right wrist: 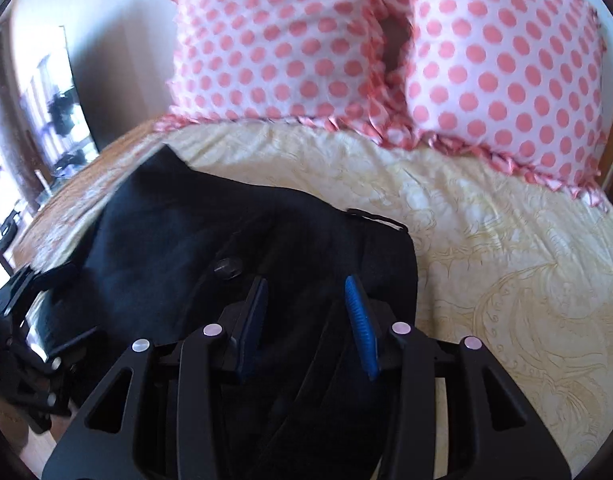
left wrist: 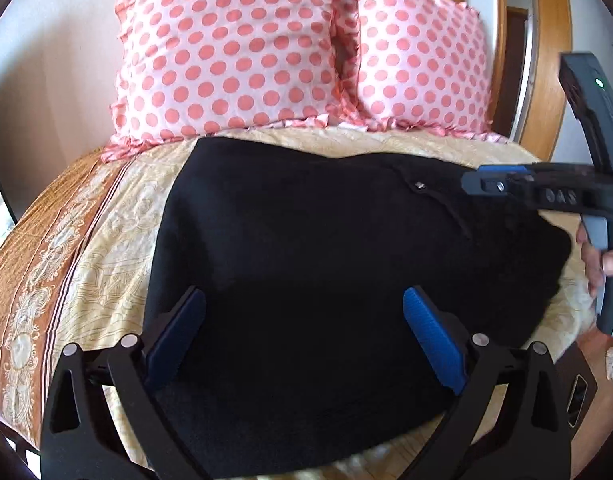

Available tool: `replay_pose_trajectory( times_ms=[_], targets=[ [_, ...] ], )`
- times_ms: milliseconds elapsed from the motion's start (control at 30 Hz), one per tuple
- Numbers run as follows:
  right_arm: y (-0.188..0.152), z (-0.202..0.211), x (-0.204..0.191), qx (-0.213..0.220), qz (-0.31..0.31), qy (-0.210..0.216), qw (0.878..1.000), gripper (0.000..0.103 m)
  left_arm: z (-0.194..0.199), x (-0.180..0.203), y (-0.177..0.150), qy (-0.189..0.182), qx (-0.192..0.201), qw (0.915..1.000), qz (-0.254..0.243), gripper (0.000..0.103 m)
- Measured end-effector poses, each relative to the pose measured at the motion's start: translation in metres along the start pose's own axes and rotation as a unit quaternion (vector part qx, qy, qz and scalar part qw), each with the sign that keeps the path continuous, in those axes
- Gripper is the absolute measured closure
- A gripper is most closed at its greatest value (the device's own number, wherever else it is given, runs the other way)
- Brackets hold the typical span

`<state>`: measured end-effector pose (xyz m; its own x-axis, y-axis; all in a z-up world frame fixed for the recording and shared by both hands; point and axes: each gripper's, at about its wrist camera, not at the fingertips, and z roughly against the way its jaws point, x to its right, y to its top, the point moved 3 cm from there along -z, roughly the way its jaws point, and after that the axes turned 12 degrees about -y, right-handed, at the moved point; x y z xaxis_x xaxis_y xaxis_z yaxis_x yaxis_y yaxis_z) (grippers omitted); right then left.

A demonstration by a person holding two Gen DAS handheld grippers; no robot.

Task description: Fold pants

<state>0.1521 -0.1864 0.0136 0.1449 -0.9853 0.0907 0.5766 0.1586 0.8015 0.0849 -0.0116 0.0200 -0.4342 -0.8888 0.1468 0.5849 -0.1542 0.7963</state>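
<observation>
Clearly, the left hand-held gripper (left wrist: 304, 318) is released: its two blue pads stand wide apart at the bottom of the left wrist view, with nothing between them but the dark cloth below. It hangs over the near part of the black pants (left wrist: 326, 264), probably poised to pick an edge for a fold. The right hand-held gripper (right wrist: 306, 320) also has its pads parted, though less widely, and it grasps nothing; whether the tips touch the fabric cannot be told. In the left wrist view it enters from the right edge of the frame, reaching across the pants close to the button (left wrist: 420, 186) and drawstring, so the waist end seems to be its target.

The pants lie spread in a broad, partly bunched shape on the bed (left wrist: 118, 220), filling the middle of the frame; in the right wrist view they occupy the lower left, their waistband corner (right wrist: 376, 218) resting on the cream bedspread. The bed gives a wide flat surface for folding. Two polka-dot pillows (left wrist: 226, 56) lean upright at the top of the frame, beyond the garment.
</observation>
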Motion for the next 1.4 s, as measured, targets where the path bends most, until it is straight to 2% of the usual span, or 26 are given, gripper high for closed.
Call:
replay_pose_trajectory(
  times_ms=[67, 133, 200, 233, 267, 333, 400, 500, 567, 633, 700, 833, 1033, 1300, 1400],
  targets=[
    [-0.016, 0.013, -0.011, 0.008, 0.025, 0.003, 1.000, 0.060, 0.006, 0.002, -0.005, -0.002, 0.003, 1.0000, -0.001, 0.004],
    [-0.042, 0.009, -0.023, -0.014, 0.060, -0.028, 0.998, 0.060, 0.004, 0.000, -0.013, -0.006, -0.004, 1.0000, 0.005, 0.004],
    [-0.057, 0.010, -0.028, 0.015, 0.067, -0.046, 0.997, 0.060, 0.002, -0.001, -0.018, -0.013, -0.007, 0.9998, 0.013, 0.004],
    [-0.057, 0.012, -0.027, 0.013, 0.062, -0.043, 0.997, 0.060, 0.002, -0.002, -0.020, -0.016, -0.005, 0.9998, 0.015, 0.004],
    [-0.054, 0.014, -0.024, 0.007, 0.055, -0.036, 0.998, 0.060, 0.003, -0.002, -0.021, -0.016, -0.003, 0.9998, 0.015, 0.004],
    [-0.039, 0.023, -0.003, 0.010, -0.003, -0.004, 1.000, 0.059, 0.005, -0.001, -0.022, -0.016, -0.001, 0.9998, 0.010, 0.004],
    [-0.026, 0.028, 0.028, 0.017, -0.077, 0.015, 0.997, 0.052, 0.007, 0.000, -0.022, -0.016, 0.000, 0.9998, 0.007, 0.003],
    [-0.011, 0.004, 0.078, -0.038, -0.168, 0.036, 0.984, 0.052, 0.008, 0.001, -0.022, -0.018, 0.001, 0.9998, 0.007, 0.002],
    [-0.011, -0.015, 0.093, -0.072, -0.198, 0.054, 0.976, 0.052, 0.008, 0.001, -0.022, -0.018, 0.002, 0.9998, 0.009, 0.002],
    [-0.015, -0.036, 0.101, -0.113, -0.234, 0.091, 0.961, 0.052, 0.008, 0.001, -0.022, -0.019, 0.001, 0.9998, 0.007, 0.002],
    [-0.018, -0.047, 0.097, -0.131, -0.240, 0.117, 0.955, 0.052, 0.008, 0.001, -0.023, -0.021, 0.001, 0.9997, 0.007, 0.002],
    [-0.024, -0.058, 0.094, -0.154, -0.247, 0.124, 0.948, 0.052, 0.007, 0.002, -0.022, -0.023, 0.000, 0.9997, 0.007, 0.002],
    [-0.029, -0.059, 0.096, -0.160, -0.266, 0.134, 0.941, 0.051, 0.007, 0.003, -0.022, -0.022, 0.000, 0.9997, 0.007, 0.002],
    [-0.032, -0.059, 0.098, -0.158, -0.291, 0.177, 0.927, 0.048, 0.005, 0.003, -0.023, -0.022, 0.000, 0.9997, 0.006, 0.002],
    [-0.031, -0.059, 0.097, -0.159, -0.285, 0.178, 0.929, 0.047, 0.005, 0.003, -0.023, -0.022, 0.000, 0.9998, 0.005, 0.002]
  ],
)
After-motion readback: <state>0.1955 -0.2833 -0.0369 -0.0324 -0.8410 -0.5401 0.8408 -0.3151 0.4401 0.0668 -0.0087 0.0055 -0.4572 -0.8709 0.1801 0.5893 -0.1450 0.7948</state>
